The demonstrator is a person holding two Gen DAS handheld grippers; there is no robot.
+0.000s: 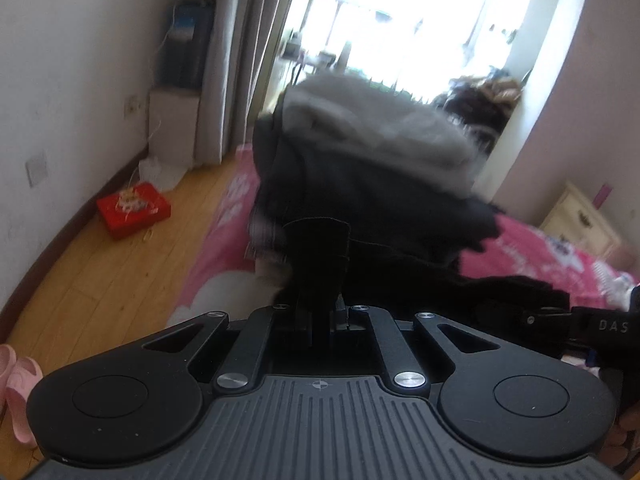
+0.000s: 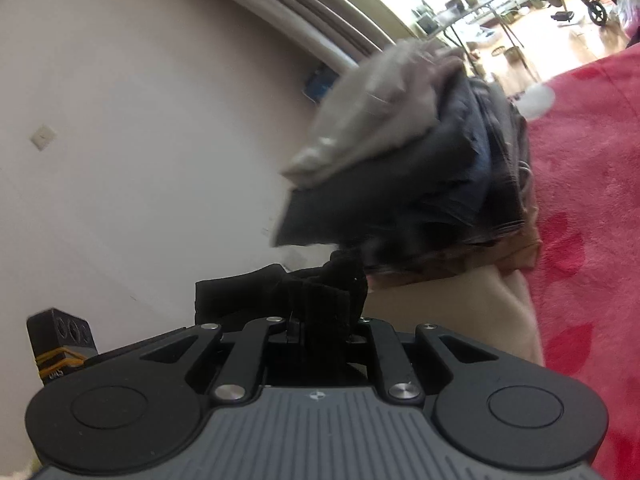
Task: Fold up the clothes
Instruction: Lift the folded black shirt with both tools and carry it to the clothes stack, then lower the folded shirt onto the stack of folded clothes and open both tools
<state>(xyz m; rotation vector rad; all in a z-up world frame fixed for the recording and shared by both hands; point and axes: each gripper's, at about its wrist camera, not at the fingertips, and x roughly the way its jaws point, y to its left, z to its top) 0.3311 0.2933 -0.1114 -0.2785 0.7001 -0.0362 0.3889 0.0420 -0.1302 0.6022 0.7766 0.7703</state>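
Left claw (image 1: 320, 276) is clamped on a black fabric edge of the dark garment (image 1: 360, 200), right claw (image 2: 324, 300) likewise pinched on black cloth – both jaws nearly together w/ fabric between. Garment hangs bunched ahead of both claws, grey lining (image 1: 380, 132) on top, above the pink bed (image 1: 540, 248), w/ a stack of other clothes (image 2: 508, 184) just behind it. Risk, imo: the grips are thin edge pinches, so the fabric could slip out – or the bundle could land crumpled or knock the stack, spoiling the fold.
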